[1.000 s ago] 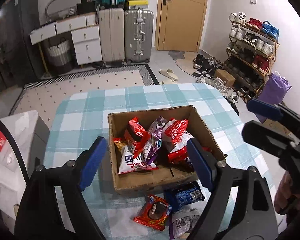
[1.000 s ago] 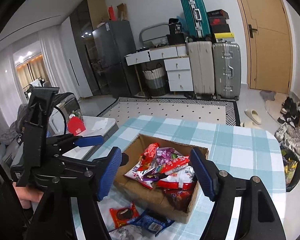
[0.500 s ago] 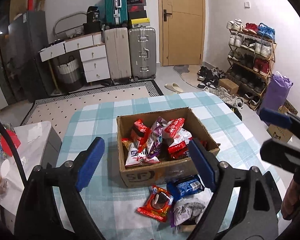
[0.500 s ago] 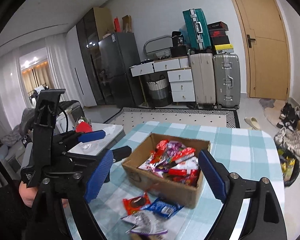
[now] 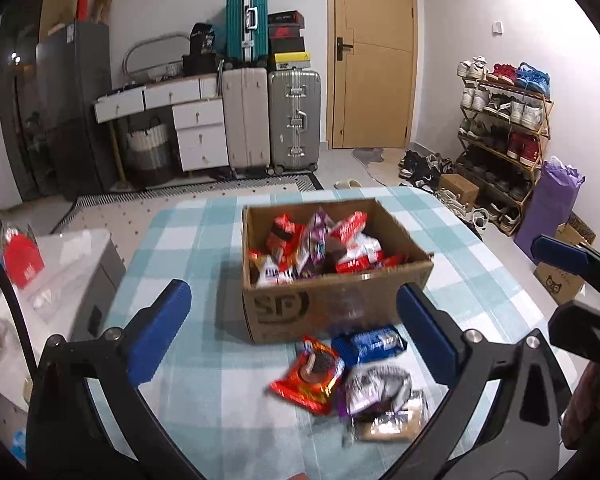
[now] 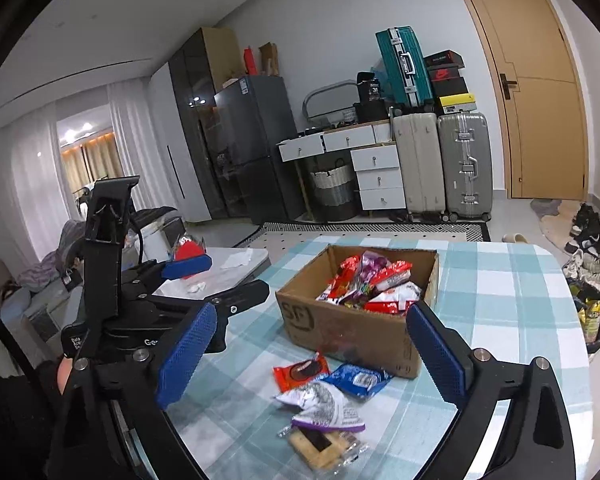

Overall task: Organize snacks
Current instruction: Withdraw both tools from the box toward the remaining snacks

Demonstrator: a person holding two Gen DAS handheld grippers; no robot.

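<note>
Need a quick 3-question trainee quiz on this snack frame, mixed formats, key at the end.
1. True or false: the left gripper and right gripper both stand open and hold nothing.
2. How many snack packs lie on the table in front of the cardboard box?
3. Which loose pack lies nearest the box? A) red pack B) blue pack C) clear cracker pack

Key: 1 true; 2 four, counting the silver and purple pack; 3 B.
</note>
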